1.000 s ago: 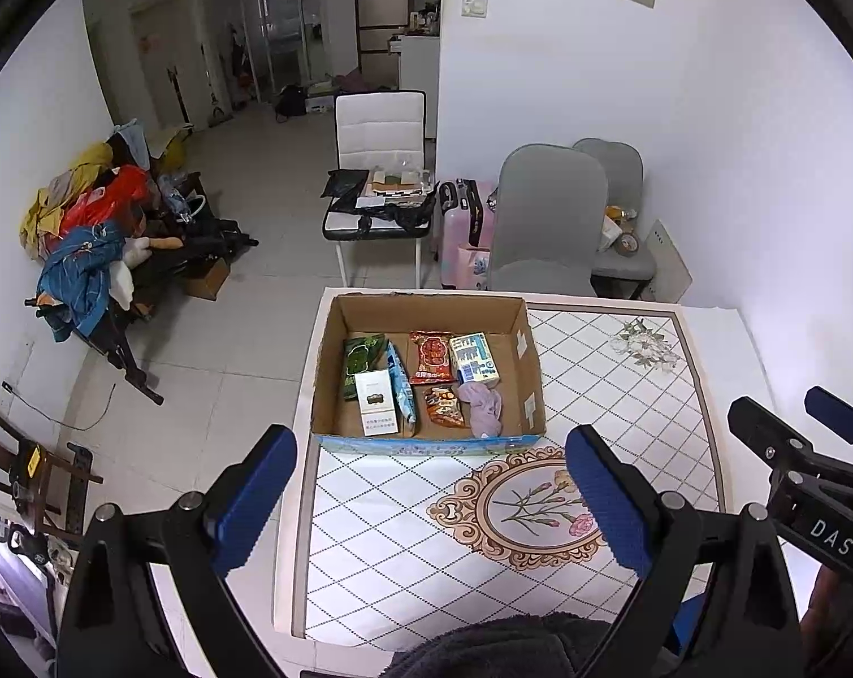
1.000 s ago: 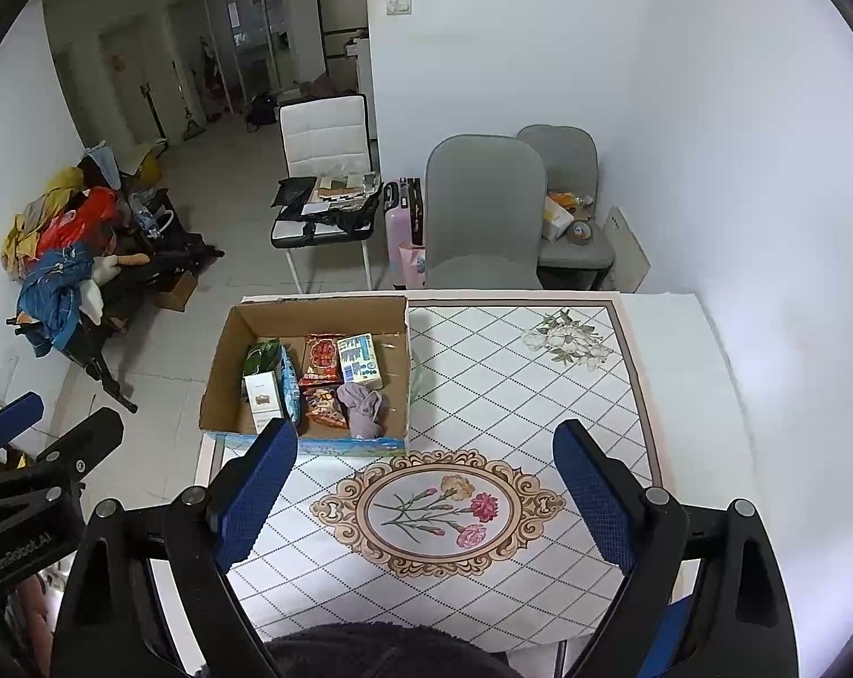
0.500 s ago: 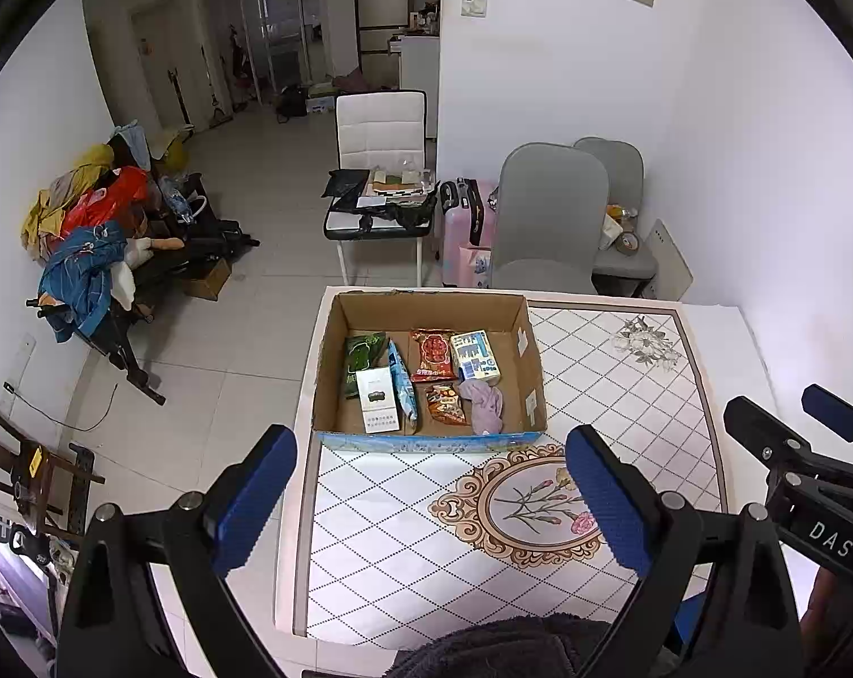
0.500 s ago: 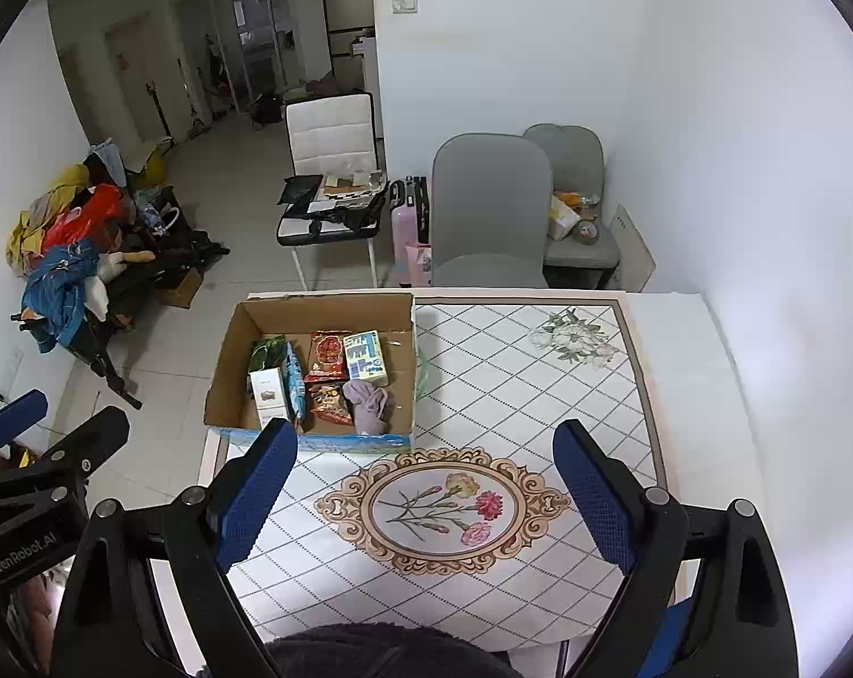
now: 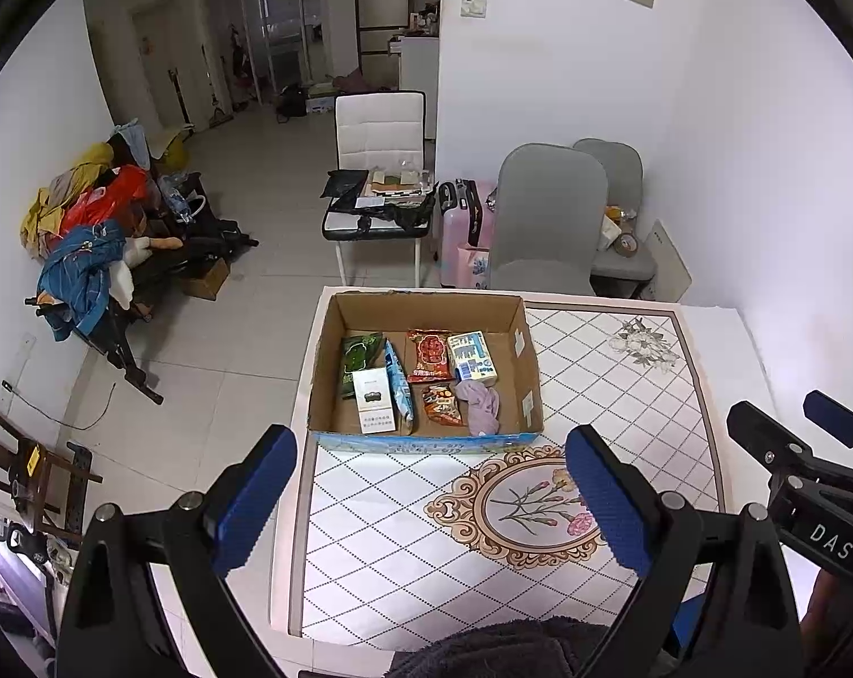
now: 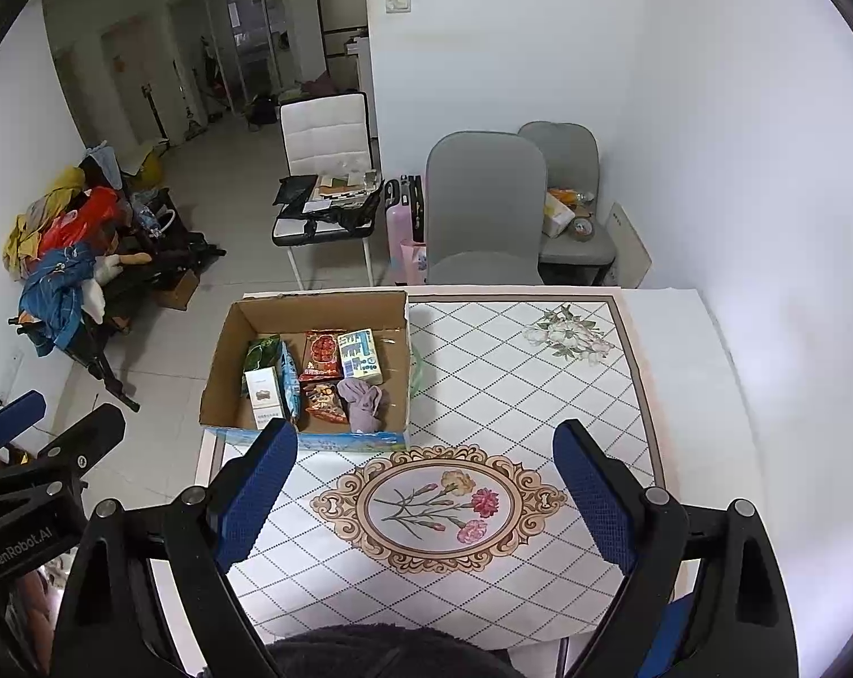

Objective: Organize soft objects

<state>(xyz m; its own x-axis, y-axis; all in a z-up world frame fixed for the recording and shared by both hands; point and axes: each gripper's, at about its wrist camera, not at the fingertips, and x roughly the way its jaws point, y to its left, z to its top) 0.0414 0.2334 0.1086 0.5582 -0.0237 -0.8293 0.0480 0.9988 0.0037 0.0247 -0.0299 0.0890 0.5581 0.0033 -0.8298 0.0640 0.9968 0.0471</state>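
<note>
Snack packets point(image 5: 429, 355) and lilac cloth point(image 5: 481, 402) lie gathered inside cardboard box point(image 5: 525, 350); left gripper point(image 5: 432, 491) and right gripper point(image 6: 426, 483), both wide open and empty, hover short of it.

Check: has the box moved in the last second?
No. The box sits at the same far-left corner of the table, its front edge still just behind the top of the floral medallion.
</note>
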